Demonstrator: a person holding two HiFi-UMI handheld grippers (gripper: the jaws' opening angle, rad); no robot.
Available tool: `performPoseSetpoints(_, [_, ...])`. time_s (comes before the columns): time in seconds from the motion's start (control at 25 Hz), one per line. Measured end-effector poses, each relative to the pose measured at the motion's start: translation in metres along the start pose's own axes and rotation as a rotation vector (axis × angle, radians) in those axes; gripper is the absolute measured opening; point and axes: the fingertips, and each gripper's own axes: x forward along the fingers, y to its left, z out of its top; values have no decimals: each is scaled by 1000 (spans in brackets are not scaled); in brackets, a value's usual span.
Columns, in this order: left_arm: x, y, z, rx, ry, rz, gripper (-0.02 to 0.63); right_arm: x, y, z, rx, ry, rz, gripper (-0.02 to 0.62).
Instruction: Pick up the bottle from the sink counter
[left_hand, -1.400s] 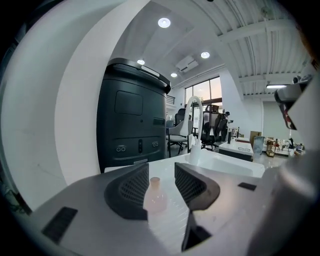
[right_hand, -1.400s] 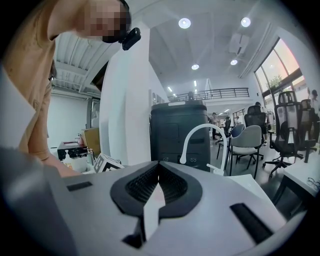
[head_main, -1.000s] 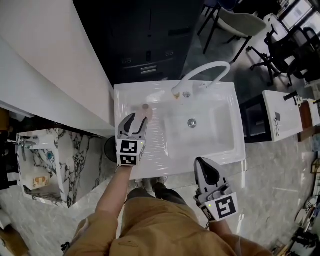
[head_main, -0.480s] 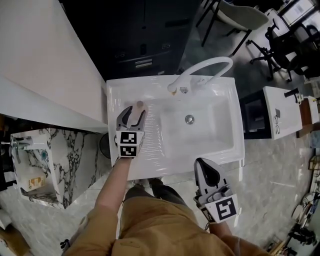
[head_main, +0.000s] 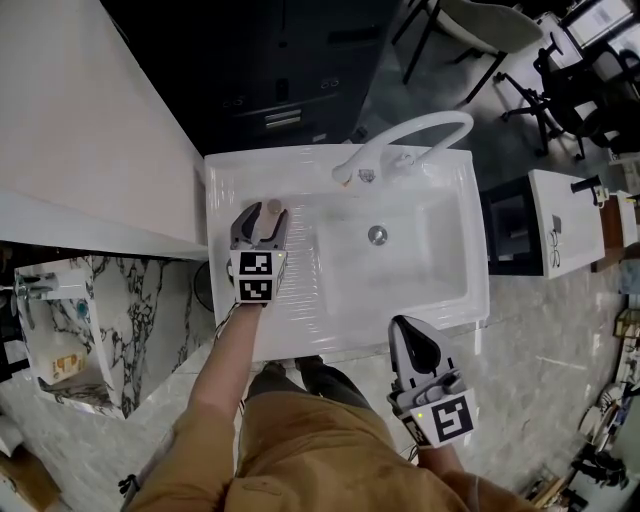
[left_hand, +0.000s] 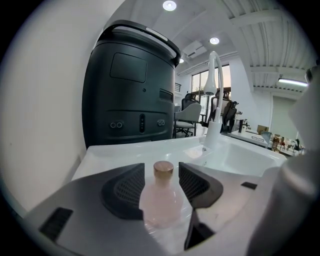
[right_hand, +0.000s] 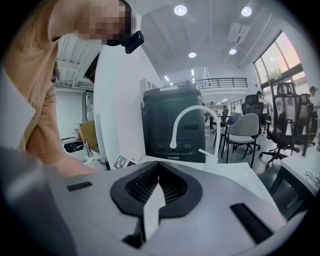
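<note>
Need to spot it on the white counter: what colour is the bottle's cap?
Cap: light brown, on a pale pink bottle; best in left gripper view.

Head view: looked steeply down from above the person onto the whole white sink desk (head_main: 300, 320). Both claws were in frame: the left claw (head_main: 258, 215) over the desk, the right claw (head_main: 405, 335) off its near edge.

Left gripper view: sat low, just above the desk, facing roughly level along its jaws toward the faucet (left_hand: 215, 125) and dark cabinet (left_hand: 130, 100). The bottle (left_hand: 160, 200) was very near the lens.

Right gripper view: stood farther back, facing the same way.

All three views shared faucet and cabinet.
</note>
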Motion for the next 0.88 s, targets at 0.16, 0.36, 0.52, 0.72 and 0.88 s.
performPoseSetpoints(0.16, [11,0,1,7,8,3,199,4,-4,-3,8,10,-2,5])
performPoseSetpoints(0.36, [20,-2,1,6,10,4,199,7,-6,-3,16,11,1,5])
performPoseSetpoints(0.52, [26,-3,-1,15,19,7,199,6,-13,-10,11,35,-14,5])
performPoseSetpoints(0.72, [32,-2,-5,23,26,20,198,8,-16,-9,21,30,-14,5])
performPoseSetpoints(0.88, [37,-3,-7,19,34,22,198,9,-19,-10,23,35,-15,5])
